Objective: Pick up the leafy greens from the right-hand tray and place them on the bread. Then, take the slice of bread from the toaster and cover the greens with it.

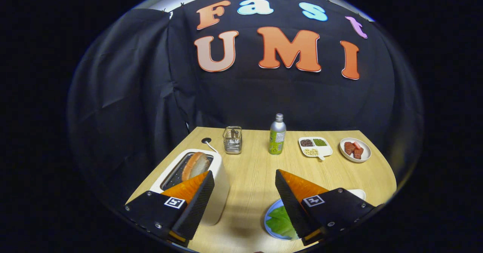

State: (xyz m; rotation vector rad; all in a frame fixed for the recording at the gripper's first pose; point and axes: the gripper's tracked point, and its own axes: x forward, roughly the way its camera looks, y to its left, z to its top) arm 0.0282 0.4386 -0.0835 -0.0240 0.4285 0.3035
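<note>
- Gripper (244,177) spread wide, holding nothing, over table (249,177).
- Leafy greens (281,223) on blue plate (268,217), low by right finger, partly hidden under it.
- Bread slice (195,165) upright in toaster (220,192), behind left finger.
- Judgement: greens nearer; shift right + down.

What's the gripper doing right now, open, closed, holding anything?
Gripper: open, fingers spread wide above the table, holding nothing.
</note>
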